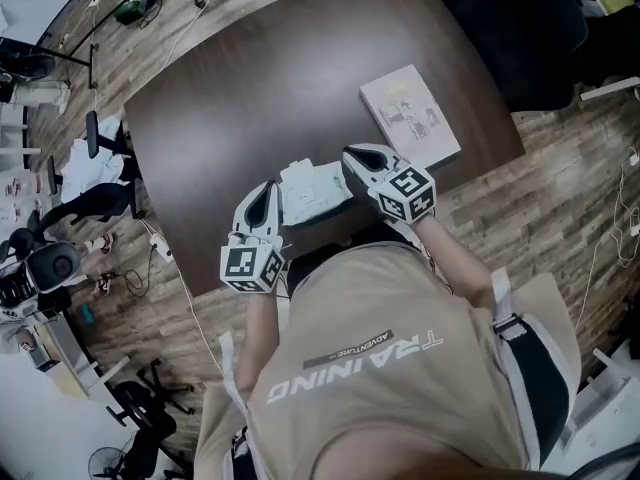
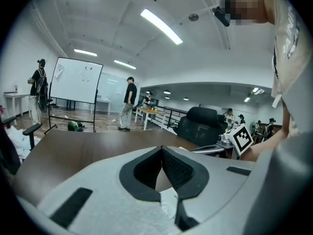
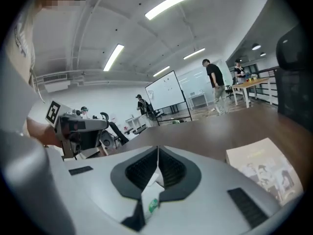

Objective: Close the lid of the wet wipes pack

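The white wet wipes pack [image 1: 312,190] sits at the near edge of the dark brown table [image 1: 250,88], between my two grippers. My left gripper [image 1: 266,196] is at the pack's left end, my right gripper [image 1: 352,160] at its right end. In the left gripper view the left gripper [image 2: 162,150] has its jaws together, with crinkled white film of the pack [image 2: 168,199] caught between them. In the right gripper view the right gripper [image 3: 157,153] is shut, pinching a white fold of the pack [image 3: 152,192] that bears a green mark. The pack's lid is hidden from me.
A pale book [image 1: 410,113] lies on the table to the right of the right gripper. A black office chair [image 1: 520,28] stands beyond the table's far right corner. Chairs and cables crowd the wooden floor at left. People stand far off by a whiteboard [image 2: 76,82].
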Motion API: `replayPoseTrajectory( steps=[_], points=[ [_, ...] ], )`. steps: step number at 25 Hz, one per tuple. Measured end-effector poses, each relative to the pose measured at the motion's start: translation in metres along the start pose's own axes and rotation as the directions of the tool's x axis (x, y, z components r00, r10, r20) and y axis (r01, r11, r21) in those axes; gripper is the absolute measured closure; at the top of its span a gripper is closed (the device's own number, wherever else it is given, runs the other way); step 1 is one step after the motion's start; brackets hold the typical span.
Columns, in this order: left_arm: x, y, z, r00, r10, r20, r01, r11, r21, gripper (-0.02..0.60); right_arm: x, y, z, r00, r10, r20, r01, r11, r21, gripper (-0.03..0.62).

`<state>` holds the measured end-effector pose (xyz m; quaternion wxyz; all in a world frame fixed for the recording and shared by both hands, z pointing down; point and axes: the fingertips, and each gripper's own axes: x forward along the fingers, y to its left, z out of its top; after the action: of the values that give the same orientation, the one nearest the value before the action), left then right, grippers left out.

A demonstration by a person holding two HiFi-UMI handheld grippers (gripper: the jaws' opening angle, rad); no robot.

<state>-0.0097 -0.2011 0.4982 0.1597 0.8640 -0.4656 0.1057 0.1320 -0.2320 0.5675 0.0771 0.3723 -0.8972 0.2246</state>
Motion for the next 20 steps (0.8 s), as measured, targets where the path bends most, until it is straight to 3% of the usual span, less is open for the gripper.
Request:
replayPoseTrajectory(
  steps=[5, 8, 14, 20],
  points=[
    [0.004, 0.013, -0.016, 0.999, 0.044, -0.026, -0.045, 0.998, -0.049, 0.577, 0.027, -0.001, -0.018, 0.992, 0.094, -0.090, -0.092, 0.996, 0.020, 0.579],
    [0.005, 0.022, -0.013, 0.998, 0.061, -0.018, -0.062, 0.996, -0.061, 0.577, 0.043, -0.001, -0.017, 0.989, 0.104, -0.104, -0.100, 0.994, 0.044, 0.579],
    [0.005, 0.035, -0.021, 0.997, 0.068, -0.031, -0.070, 0.993, -0.094, 0.577, 0.075, 0.008, -0.017, 0.978, 0.129, -0.167, -0.133, 0.991, -0.010, 0.579],
    [0.009, 0.044, -0.037, 0.996, 0.074, -0.048, -0.080, 0.989, -0.128, 0.577, 0.102, 0.009, -0.047, 0.941, 0.174, -0.290, -0.195, 0.980, -0.044, 0.577]
  ],
)
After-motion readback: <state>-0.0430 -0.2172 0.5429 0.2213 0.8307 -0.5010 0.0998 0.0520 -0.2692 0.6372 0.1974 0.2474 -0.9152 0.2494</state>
